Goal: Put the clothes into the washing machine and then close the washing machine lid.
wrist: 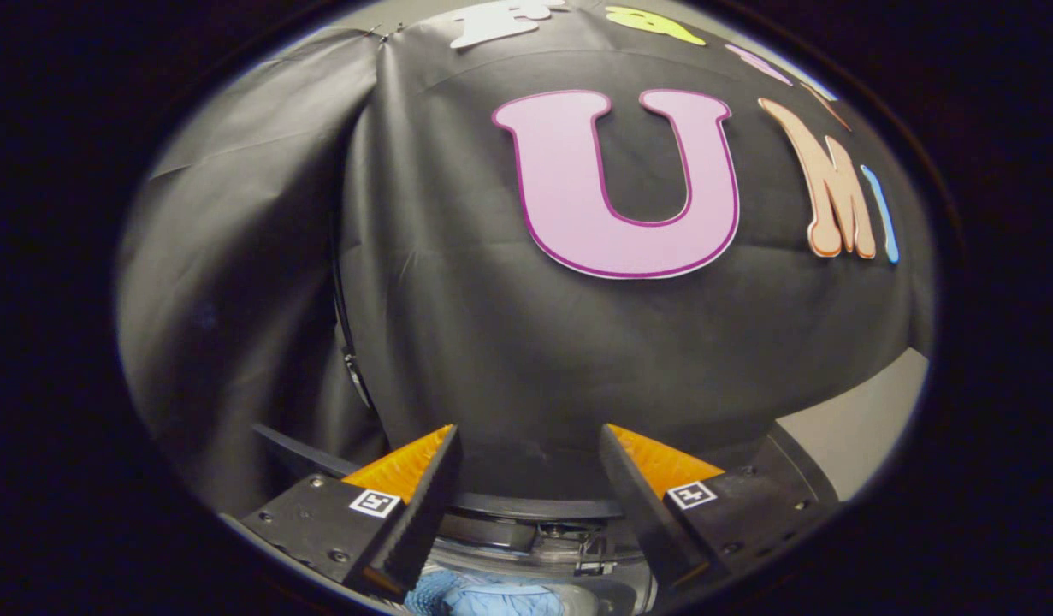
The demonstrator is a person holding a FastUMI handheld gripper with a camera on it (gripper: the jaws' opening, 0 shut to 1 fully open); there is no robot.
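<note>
The tongs point(530, 449) stand wide open and hold nothing. The blue clothes point(483, 597) lie at 6 o'clock, low between the 2 fingers, inside the washing machine point(535, 535). Its lid point(321, 462) appears raised toward 9 o'clock, probably the next target.

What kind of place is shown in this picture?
Probably a recording booth set up for a laundry chore: black cloth wall behind, a washing machine's open rim just beyond the open tool, and blue clothes lying low between its fingers.
</note>
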